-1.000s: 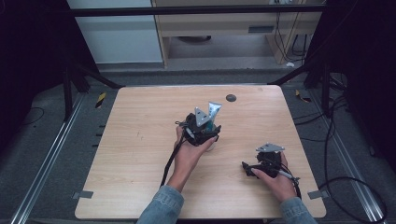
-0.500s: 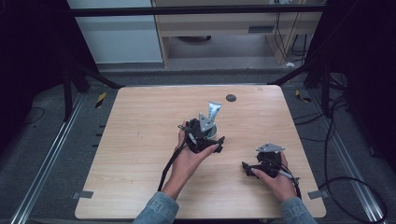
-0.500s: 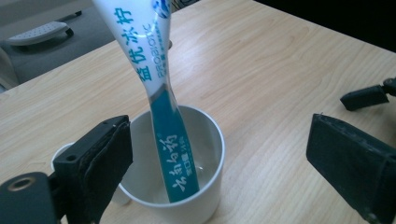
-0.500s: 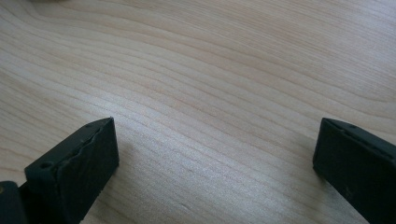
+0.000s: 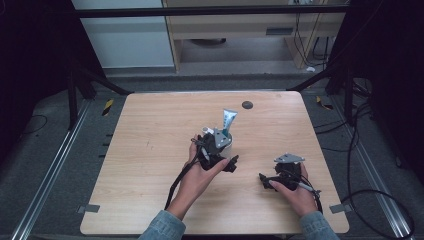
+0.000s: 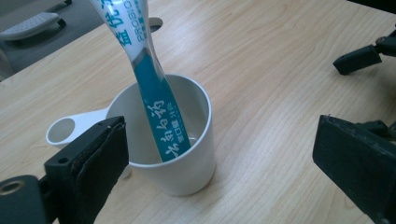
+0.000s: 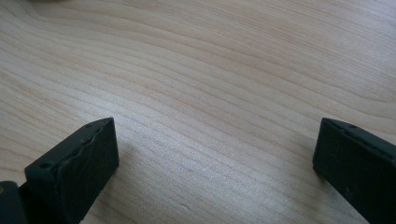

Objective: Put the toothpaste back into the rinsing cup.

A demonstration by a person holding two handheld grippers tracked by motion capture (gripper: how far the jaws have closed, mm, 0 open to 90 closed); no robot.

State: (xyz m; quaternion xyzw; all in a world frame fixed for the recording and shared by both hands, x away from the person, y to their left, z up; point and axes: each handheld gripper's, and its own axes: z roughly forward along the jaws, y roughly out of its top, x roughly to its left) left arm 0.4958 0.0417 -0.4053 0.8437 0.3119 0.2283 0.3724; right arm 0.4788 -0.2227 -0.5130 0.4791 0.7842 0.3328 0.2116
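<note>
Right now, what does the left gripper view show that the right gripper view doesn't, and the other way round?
The left gripper view has a white cup with a handle, a teal and white tube standing tilted inside it, and the left gripper with jaws wide apart on either side of the cup. The right gripper view has the right gripper, jaws open over bare wood. Both share the light wooden table.

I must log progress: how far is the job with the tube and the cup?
Done: the toothpaste tube stands tilted inside the white cup. In hand: nothing; the left gripper is open beside the cup, the right gripper open over the bare table. No remaining step is evident.
</note>
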